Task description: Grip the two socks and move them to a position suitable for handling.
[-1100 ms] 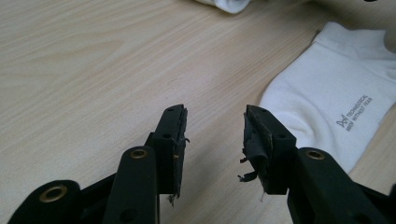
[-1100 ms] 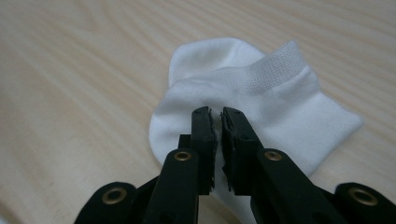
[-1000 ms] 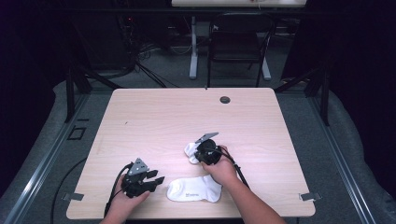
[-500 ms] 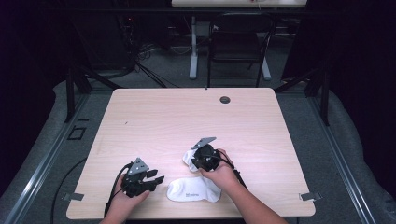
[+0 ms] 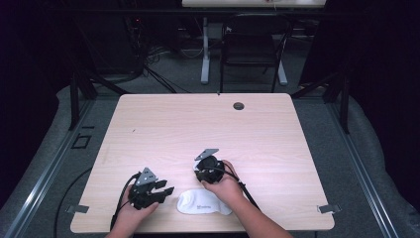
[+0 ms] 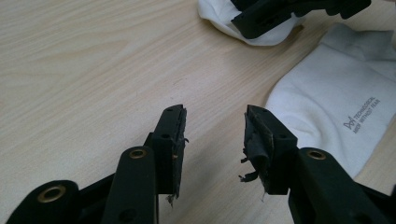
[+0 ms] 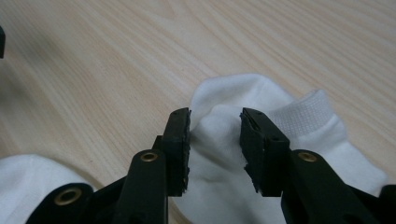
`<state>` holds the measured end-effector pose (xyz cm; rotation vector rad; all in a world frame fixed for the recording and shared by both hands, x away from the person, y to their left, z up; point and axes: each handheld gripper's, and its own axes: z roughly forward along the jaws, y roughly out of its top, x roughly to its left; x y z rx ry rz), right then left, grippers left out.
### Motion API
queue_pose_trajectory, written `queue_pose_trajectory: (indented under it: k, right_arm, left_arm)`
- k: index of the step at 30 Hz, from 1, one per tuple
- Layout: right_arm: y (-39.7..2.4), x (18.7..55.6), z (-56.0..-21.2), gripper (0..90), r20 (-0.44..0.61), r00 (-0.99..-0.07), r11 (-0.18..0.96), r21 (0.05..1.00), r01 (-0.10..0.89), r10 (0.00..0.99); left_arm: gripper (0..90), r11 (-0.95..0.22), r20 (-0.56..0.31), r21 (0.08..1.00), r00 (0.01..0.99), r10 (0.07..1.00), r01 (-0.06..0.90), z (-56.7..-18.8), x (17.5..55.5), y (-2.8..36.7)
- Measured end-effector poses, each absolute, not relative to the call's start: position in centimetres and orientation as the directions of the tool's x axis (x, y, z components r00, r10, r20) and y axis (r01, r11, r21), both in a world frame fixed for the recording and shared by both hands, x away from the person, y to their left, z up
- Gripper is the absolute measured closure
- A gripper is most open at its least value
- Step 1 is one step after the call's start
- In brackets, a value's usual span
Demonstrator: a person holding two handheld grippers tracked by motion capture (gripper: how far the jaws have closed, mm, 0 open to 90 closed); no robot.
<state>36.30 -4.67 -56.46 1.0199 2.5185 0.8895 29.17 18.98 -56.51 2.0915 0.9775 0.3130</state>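
Two white ankle socks lie on the wooden table (image 5: 163, 124). One sock (image 5: 203, 204) (image 6: 336, 107) is spread flat near the front edge, with grey print on it. The other sock (image 7: 322, 140) (image 6: 219, 14) is bunched up just behind it. My right gripper (image 5: 200, 173) (image 7: 215, 116) points down at this bunched sock. Its jaws have just been opening, and a raised fold of the sock stands loosely between them. My left gripper (image 5: 168, 191) (image 6: 215, 114) rests open just left of the flat sock, with bare table between its worn pads.
A small dark round grommet (image 5: 238, 105) sits at the table's far edge. Beyond the table stand a black chair (image 5: 250, 49) and table legs on a grey floor. Cables trail from both grippers over the front edge.
My right gripper has slid left and toward the person with the bunched sock, ending close to the flat sock, and its jaws have parted. My left gripper has stayed where it was.
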Motion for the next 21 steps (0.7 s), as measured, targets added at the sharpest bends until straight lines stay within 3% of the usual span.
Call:
queue_pose_trajectory:
  k: [3, 8, 21]
  right_arm:
    - [-4.6, 36.4, -56.8, 69.2, -0.028, -0.712, 0.565, 0.631, 0.532, 0.701]
    - [-4.7, 36.6, -56.9, 86.2, 0.005, -0.698, 0.532, 0.644, 0.550, 0.716]
    - [-5.1, 35.1, -55.3, 88.0, 0.015, -0.774, 0.562, 0.678, 0.474, 0.634]
  left_arm:
    - [57.9, -0.398, -0.103, 0.740, 0.677, 0.729, 0.542, -56.5, 29.2, 18.9]
    - [57.9, -0.394, -0.102, 0.743, 0.674, 0.732, 0.541, -56.6, 29.2, 18.9]
    - [58.0, -0.391, -0.097, 0.752, 0.676, 0.731, 0.531, -56.4, 29.2, 18.8]
